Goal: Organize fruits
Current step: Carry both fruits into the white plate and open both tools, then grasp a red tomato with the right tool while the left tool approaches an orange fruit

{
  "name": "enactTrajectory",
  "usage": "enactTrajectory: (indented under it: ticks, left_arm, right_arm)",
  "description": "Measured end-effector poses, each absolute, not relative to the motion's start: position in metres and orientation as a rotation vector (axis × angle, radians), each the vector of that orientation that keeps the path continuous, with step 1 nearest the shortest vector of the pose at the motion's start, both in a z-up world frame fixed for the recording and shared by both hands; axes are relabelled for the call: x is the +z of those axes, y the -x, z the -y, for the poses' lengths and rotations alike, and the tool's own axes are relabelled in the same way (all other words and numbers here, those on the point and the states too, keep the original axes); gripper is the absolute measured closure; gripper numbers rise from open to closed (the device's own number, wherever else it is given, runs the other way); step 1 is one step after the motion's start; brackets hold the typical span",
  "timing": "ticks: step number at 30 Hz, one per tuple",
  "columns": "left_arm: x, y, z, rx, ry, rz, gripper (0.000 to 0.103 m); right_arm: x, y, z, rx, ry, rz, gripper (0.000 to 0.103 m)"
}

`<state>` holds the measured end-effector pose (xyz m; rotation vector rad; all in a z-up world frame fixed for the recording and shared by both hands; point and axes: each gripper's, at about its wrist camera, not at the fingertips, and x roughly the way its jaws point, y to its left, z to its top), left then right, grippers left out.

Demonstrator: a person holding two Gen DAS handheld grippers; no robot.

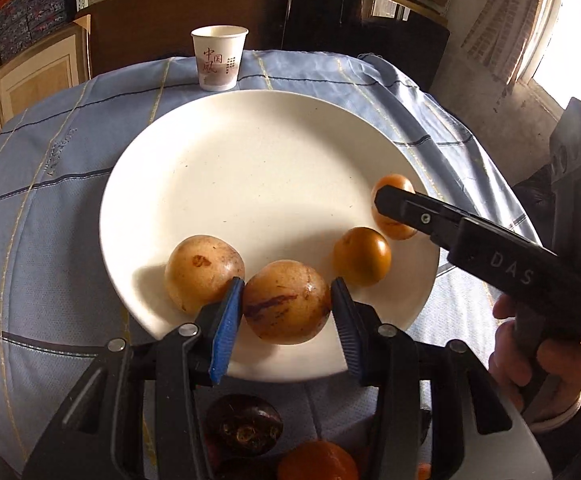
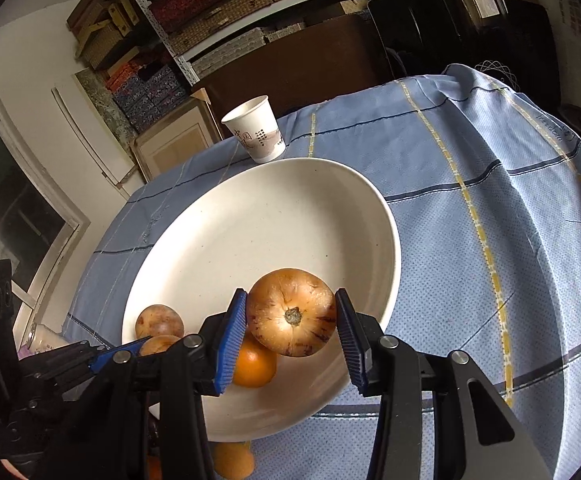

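Note:
A white plate (image 1: 250, 168) lies on a blue checked cloth. My left gripper (image 1: 288, 300) is shut on a tan fruit with purple streaks (image 1: 286, 308), held over the plate's near part. Beside it on the plate lie a second tan fruit (image 1: 204, 274) and a small orange-brown fruit (image 1: 362, 256). My right gripper (image 2: 292, 312) is shut on a pale streaked fruit with a stem scar (image 2: 290, 312), held over the plate (image 2: 258, 220). In the left wrist view that gripper (image 1: 388, 208) reaches in from the right, with the fruit (image 1: 394, 186) partly hidden behind its black finger.
A paper cup (image 1: 219, 58) stands just beyond the plate's far rim. On the cloth near me lie a dark mangosteen (image 1: 242, 426) and an orange (image 1: 316, 460). A hand (image 1: 538, 344) holds the right gripper's handle. Shelves and boxes stand behind the table.

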<state>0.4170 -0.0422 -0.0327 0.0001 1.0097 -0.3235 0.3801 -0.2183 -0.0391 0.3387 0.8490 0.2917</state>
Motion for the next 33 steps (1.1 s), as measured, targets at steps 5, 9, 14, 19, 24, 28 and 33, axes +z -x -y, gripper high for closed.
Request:
enactTrajectory:
  ticks: [5,9,14,19,24,28,33]
  left_arm:
    - [-0.034,-0.417,0.049,-0.313,-0.051,-1.000,0.059]
    - [-0.042,-0.417,0.052,-0.303,-0.059,-1.010,0.058]
    - [-0.030,-0.411,0.045,-0.321,-0.020,-1.004,0.033]
    - [0.007,-0.375,0.016,-0.276,0.036,-0.878,0.008]
    - [0.020,-0.334,-0.018,-0.192,0.052,-0.805,0.005]
    - [0.016,-0.301,-0.049,-0.088,0.056,-0.752,0.005]
    - [-0.009,-0.269,-0.083,-0.023,0.132,-0.774,0.005]
  right_arm:
    - [-0.041,-0.385,0.216,0.292,-0.328,-0.851,0.058]
    - [-0.042,-0.385,0.212,0.298,-0.305,-0.853,0.057]
    - [-0.029,-0.376,0.214,0.316,-0.318,-0.816,0.036]
    - [-0.002,-0.351,0.216,0.291,-0.275,-0.725,0.016]
    - [-0.004,-0.327,0.205,0.243,-0.190,-0.744,0.010]
    - [-0.015,-0.303,0.204,0.271,-0.214,-0.774,0.010]
    - [-0.014,-0.257,0.200,0.296,-0.229,-0.683,0.010]
